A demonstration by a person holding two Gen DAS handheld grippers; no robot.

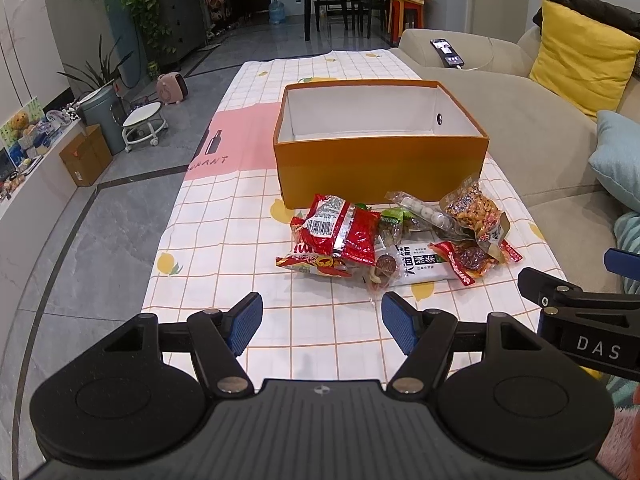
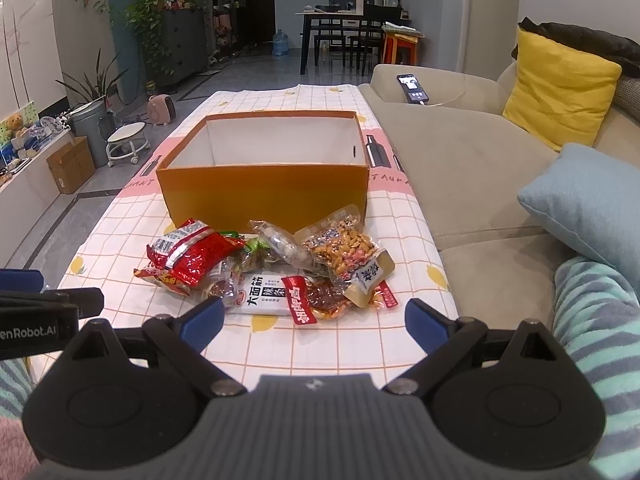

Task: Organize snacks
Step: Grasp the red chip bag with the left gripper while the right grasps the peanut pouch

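An open orange box [image 1: 380, 168] with a white empty inside stands on the checked tablecloth; it also shows in the right wrist view [image 2: 264, 196]. In front of it lies a pile of snack packets: a red bag [image 1: 340, 232] [image 2: 192, 256], a white packet with black characters [image 1: 420, 266] [image 2: 266, 294], a peanut packet [image 1: 476, 208] [image 2: 348, 252] and a red dried-meat packet [image 1: 472, 260] [image 2: 320, 300]. My left gripper [image 1: 322, 324] is open and empty, just short of the pile. My right gripper [image 2: 314, 322] is open and empty, just short of the pile.
A beige sofa [image 1: 540, 128] [image 2: 460, 152] runs along the table's right side, with a yellow cushion [image 2: 560, 84], a blue cushion [image 2: 584, 196] and a phone [image 2: 412, 88]. Floor, a stool [image 1: 144, 124] and a cardboard box [image 1: 84, 156] lie to the left.
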